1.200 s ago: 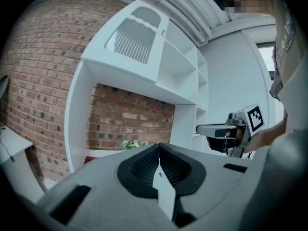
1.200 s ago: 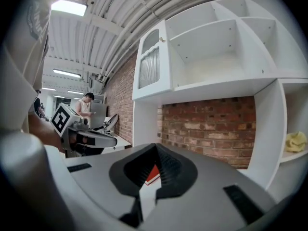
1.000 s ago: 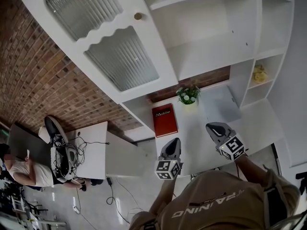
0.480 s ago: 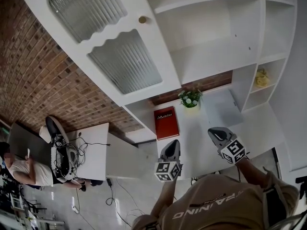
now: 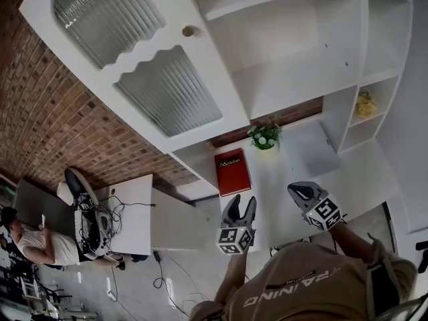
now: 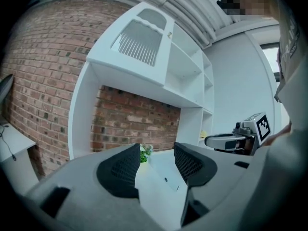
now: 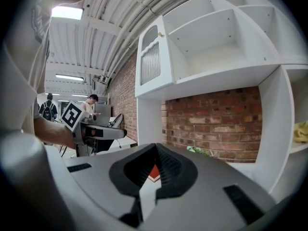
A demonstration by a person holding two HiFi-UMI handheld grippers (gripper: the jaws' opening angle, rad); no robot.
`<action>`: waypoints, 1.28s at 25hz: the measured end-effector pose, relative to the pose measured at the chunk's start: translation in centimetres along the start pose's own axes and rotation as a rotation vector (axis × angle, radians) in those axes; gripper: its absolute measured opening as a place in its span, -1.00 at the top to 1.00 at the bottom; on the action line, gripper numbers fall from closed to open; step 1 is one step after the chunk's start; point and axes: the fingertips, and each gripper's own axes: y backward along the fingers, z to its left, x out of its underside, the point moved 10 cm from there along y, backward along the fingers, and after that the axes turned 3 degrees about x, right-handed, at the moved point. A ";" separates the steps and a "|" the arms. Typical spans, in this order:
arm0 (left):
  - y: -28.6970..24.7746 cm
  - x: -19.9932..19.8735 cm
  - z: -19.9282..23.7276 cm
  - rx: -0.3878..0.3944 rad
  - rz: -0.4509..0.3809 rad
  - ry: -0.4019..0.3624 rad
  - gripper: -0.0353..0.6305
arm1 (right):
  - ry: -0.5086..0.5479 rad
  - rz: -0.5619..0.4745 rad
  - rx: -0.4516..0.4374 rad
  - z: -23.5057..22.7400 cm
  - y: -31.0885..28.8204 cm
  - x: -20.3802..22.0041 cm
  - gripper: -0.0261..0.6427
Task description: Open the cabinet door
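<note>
The cabinet door [image 5: 140,65] stands swung wide, its knob [image 5: 188,31] well apart from both tools, so the opening looks done. The left gripper [image 5: 241,204] has just been parting its fingers, with nothing between them (a release, I judge). The right gripper [image 5: 299,191] has its fingers together. Both hang low over the white desk [image 5: 284,174], which carries a red book [image 5: 231,171] and a potted plant [image 5: 265,136], with a brick wall [image 5: 60,132] behind.

a red brick wall [image 5: 60,112] runs behind, with a plain pale wall [image 6: 236,81] to the right. the floor [image 5: 187,266] is grey. a white desk [image 5: 134,212] stands near the brick, heaped at one end with cables [image 5: 93,223]; a person [image 5: 43,243] sits just beside it. overhead, pipes [image 7: 130,13] run along the ceiling and strip lights [image 7: 67,12] glow.
</note>
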 end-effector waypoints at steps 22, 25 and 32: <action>-2.4 -11.1 0.6 0.009 -0.222 -0.204 0.31 | 0.145 -0.173 0.032 -3.5 -2.6 -8.2 0.89; -2.4 -14.3 0.9 0.004 -0.273 -0.244 0.31 | 0.212 -0.209 0.058 -3.4 -2.8 -10.8 0.89; -3.3 -21.5 -0.3 0.035 -0.373 -0.402 0.31 | 0.259 -0.301 0.016 -3.0 -3.5 -16.5 0.89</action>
